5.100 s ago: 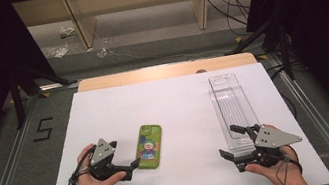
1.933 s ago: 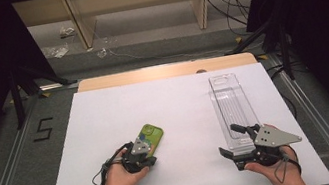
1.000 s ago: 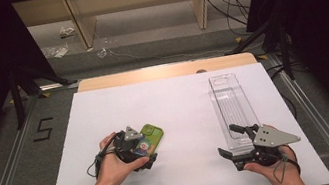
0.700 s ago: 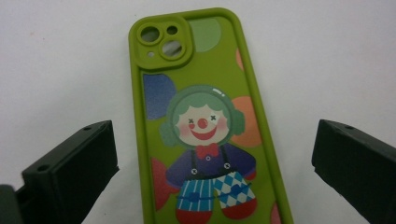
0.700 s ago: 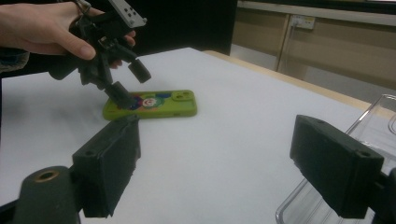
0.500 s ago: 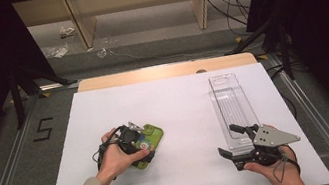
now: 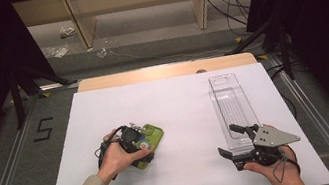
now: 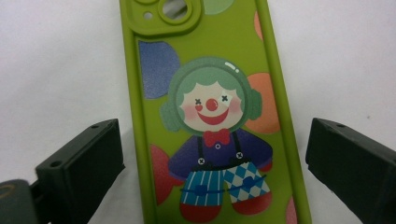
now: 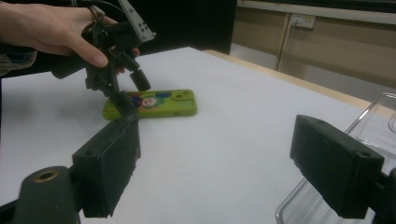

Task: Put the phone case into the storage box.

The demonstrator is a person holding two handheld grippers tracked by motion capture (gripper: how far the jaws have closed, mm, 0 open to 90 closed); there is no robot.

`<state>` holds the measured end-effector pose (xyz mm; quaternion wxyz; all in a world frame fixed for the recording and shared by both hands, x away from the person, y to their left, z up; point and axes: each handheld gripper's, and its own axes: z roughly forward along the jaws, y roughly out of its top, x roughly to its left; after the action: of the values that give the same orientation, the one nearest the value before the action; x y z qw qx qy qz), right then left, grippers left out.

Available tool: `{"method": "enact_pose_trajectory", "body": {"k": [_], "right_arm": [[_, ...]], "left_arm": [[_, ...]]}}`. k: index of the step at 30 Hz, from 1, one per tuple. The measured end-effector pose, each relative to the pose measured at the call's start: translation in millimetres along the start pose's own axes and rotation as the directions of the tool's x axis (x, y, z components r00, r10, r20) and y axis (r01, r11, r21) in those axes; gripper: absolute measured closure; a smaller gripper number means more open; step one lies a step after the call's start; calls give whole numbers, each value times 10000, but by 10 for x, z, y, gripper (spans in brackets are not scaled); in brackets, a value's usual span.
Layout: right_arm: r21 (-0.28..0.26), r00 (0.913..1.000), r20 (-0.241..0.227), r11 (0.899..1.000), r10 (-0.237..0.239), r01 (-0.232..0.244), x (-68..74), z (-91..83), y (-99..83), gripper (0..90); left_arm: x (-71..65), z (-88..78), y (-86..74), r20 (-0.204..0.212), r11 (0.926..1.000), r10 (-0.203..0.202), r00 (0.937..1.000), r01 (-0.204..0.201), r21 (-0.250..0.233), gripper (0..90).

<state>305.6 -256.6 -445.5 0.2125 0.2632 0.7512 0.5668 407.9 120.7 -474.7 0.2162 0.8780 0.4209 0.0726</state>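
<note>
Since the earlier frames, the left gripper (image 7: 137, 150) has moved over the green phone case (image 8: 210, 112), jaws wide astride it and not yet gripping, while the right gripper (image 7: 236, 144) waits wide open and empty by the near end of the clear plastic tray (image 7: 230, 102).

The scene holds one green phone case (image 7: 148, 143), printed with a single clown figure and lying flat on the white table (image 7: 175, 106). There is one clear plastic tray (image 7: 232, 106), long and narrow, on the same table. Two grippers are present: the left gripper (image 7: 137, 147) over the phone case and the right gripper (image 7: 234, 144) at the near end of the tray, each with two black jaws. Two hands hold them, one each. One table is in use, with one wooden strip (image 7: 164, 71) along its far edge. One digit, a five (image 7: 43, 129), is marked on the floor beside it.
</note>
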Motion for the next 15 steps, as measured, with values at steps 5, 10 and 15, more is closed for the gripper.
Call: {"method": "enact_pose_trajectory", "body": {"k": [5,10,15], "right_arm": [[-5,10000,3,10000,-1,1,1,-1,1,170],[-10,10000,-28,10000,-3,3,4,2,1,171],[-3,10000,-37,10000,11,-11,4,3,0,170]], "left_arm": [[-12,5,-1,-155,9999,57,9999,-55,113,87],[-26,19,2,-182,9998,28,9998,-24,220,112],[-40,31,8,-287,9994,5,9996,5,346,112]]}}
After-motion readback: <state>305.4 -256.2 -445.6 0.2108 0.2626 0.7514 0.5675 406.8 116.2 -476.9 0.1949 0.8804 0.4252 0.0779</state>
